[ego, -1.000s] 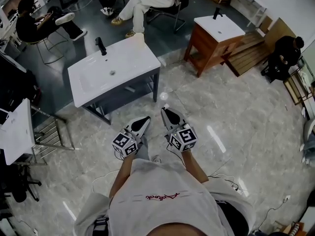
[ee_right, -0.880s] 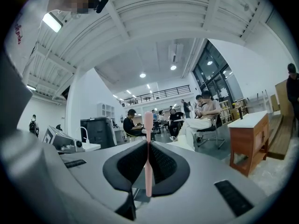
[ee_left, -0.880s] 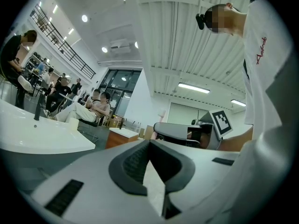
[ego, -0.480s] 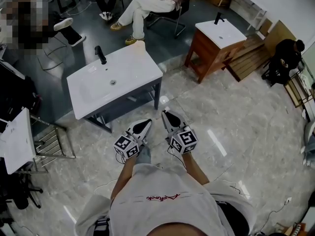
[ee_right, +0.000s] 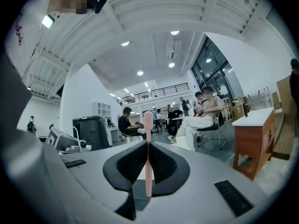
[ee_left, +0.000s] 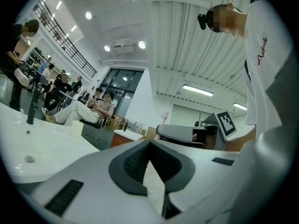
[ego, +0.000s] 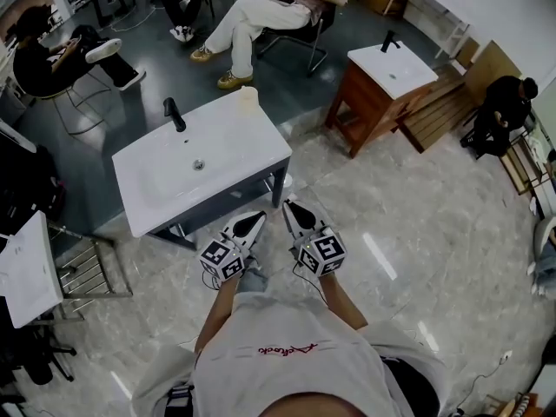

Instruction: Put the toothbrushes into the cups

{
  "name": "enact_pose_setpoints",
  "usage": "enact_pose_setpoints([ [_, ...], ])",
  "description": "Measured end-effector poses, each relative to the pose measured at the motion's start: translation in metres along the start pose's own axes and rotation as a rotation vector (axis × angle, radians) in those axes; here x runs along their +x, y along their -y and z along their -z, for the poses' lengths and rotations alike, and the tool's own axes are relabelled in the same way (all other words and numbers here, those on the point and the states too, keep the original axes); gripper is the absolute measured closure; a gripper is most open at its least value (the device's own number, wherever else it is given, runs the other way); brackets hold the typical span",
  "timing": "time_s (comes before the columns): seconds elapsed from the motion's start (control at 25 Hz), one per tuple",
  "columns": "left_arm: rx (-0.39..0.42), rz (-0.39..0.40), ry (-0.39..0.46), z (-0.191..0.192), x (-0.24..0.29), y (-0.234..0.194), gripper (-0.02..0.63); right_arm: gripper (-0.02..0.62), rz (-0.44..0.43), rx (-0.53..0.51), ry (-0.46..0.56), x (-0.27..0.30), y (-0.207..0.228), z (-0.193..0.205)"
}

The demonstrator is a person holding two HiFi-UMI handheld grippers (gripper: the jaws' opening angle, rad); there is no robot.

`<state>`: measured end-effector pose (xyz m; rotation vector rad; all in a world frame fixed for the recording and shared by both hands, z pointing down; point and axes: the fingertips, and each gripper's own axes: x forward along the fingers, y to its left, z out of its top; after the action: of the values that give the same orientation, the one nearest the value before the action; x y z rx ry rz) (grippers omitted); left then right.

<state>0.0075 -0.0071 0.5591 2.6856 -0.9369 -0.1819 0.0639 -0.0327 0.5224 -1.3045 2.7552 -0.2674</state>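
Pink toothbrush (ee_right: pixel 148 155): upright between the jaws of my right gripper (ego: pixel 292 208), clenched on its thin handle, head poking above the tips. Carried at chest level, short of the sink.

Left gripper (ego: pixel 254 219): jaws closed tip to tip; I see no brush in them.

Cup (ego: pixel 248 100): pale, upright, on the white sink top (ego: pixel 228 159) at its far right corner, close to the back edge. Only one cup in sight. Black faucet (ego: pixel 174 114) at the far left, well apart from the cup.

Risks, as I judge them:
- The grip is a narrow pinch on a slim handle, so the brush could pivot or slide out if it catches the cup's rim.
- The cup looks light and sits by a corner; a sideways nudge from the jaws could tip it or push it off the back.
- It sits across the top from me, so the reach is long and aim suffers.

Room: bare marble floor (ego: pixel 408 215) between me and the sink's near edge. Metal rack (ego: pixel 87 268) to the left and wooden vanity (ego: pixel 382 72) to the right, both well apart. Seated person (ego: pixel 269 7) beyond the cup's side.
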Motion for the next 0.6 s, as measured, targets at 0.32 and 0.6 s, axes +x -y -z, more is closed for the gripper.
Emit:
enact_pose_setpoints([
  [0.32,-0.019,0.037,-0.010,-0.017,0.024,-0.054,0.592,0.586,0.046,0.004,-0.013,0.053,0.026,-0.005],
  [0.6,-0.022,0.059,-0.017,-0.044,0.036,-0.104,0.592,0.586,0.073,0.004,-0.019,0.107,0.038,-0.015],
])
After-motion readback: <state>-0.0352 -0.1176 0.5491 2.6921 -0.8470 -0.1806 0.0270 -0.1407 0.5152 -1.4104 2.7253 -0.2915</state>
